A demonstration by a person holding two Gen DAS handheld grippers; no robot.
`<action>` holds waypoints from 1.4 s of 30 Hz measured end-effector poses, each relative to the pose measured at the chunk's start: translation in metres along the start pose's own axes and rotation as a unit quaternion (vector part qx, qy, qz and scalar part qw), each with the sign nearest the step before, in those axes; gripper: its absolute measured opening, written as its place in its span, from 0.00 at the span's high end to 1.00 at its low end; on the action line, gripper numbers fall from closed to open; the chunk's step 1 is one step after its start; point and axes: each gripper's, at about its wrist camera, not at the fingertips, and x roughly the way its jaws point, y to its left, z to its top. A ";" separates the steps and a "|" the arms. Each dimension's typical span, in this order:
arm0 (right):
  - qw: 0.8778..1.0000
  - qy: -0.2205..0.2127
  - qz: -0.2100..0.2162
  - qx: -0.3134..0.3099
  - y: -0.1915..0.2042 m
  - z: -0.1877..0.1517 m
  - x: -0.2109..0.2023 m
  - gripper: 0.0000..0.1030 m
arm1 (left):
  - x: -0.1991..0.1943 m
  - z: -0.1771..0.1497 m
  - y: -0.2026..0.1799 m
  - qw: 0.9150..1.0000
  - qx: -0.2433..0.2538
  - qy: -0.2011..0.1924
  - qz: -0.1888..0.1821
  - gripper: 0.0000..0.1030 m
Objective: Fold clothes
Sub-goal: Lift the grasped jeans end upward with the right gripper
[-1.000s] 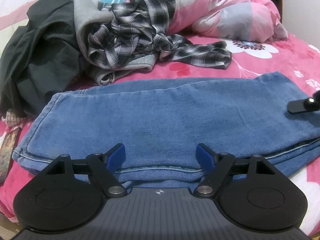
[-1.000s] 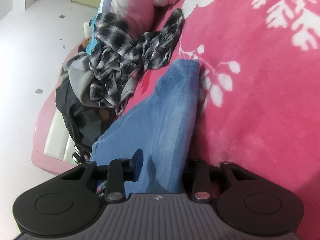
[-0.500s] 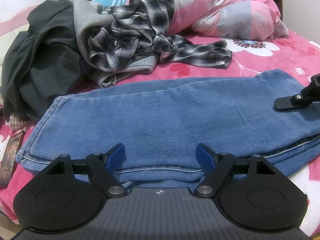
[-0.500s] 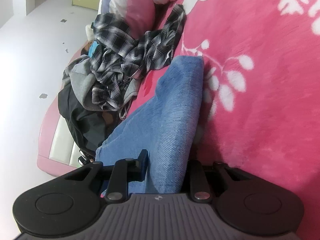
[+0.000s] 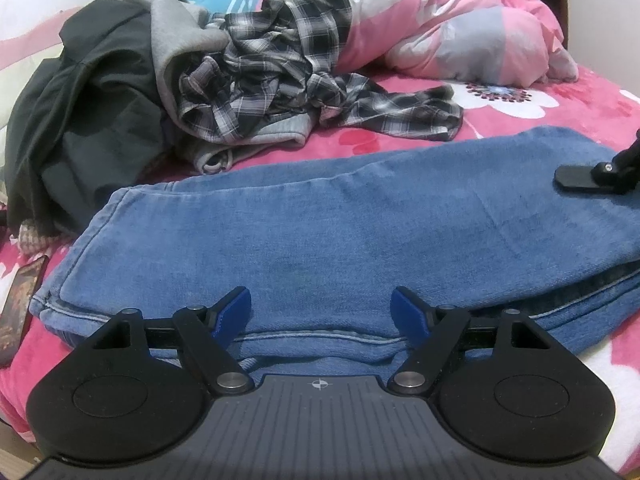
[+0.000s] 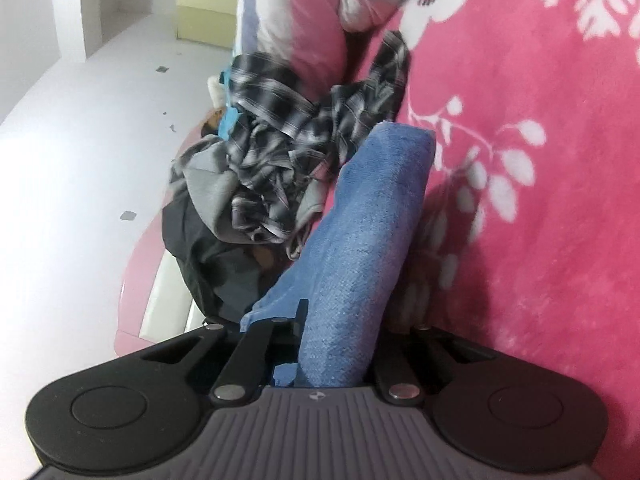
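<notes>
Blue jeans (image 5: 320,220) lie folded lengthwise across the pink floral bedspread (image 5: 580,104). My left gripper (image 5: 320,300) is open, its blue pads hovering just over the jeans' near seam with nothing pinched. In the right wrist view my right gripper (image 6: 344,320) has its jaws closing on one end of the jeans (image 6: 372,220). A thick fold of denim is squeezed between its fingers and lifts off the bed. One black finger of the right gripper (image 5: 580,174) shows on top of the jeans at the right edge of the left wrist view.
A heap of clothes lies behind the jeans: a plaid shirt (image 5: 280,80), a grey hoodie (image 5: 180,32) and a dark garment (image 5: 88,120). A pink quilt (image 5: 460,20) is bunched at the back. A flat dark object (image 5: 20,312) lies near the bed's left edge.
The right gripper's jaws have narrowed onto the end of the jeans, and that end has risen off the bedspread. The left gripper has stayed put and open.
</notes>
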 end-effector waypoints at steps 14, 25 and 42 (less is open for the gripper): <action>1.000 -0.030 -0.005 -0.007 -0.006 0.027 -0.087 0.93 | -0.012 0.019 -0.067 0.996 0.021 0.011 -0.088 0.31; 0.995 -0.081 -0.059 0.015 -0.044 0.035 -0.166 0.90 | -0.009 0.015 -0.133 0.982 0.064 -0.002 -0.179 0.27; 0.989 -0.116 -0.082 0.039 -0.055 0.018 -0.190 0.69 | -0.005 0.009 -0.126 0.979 0.051 -0.025 -0.198 0.24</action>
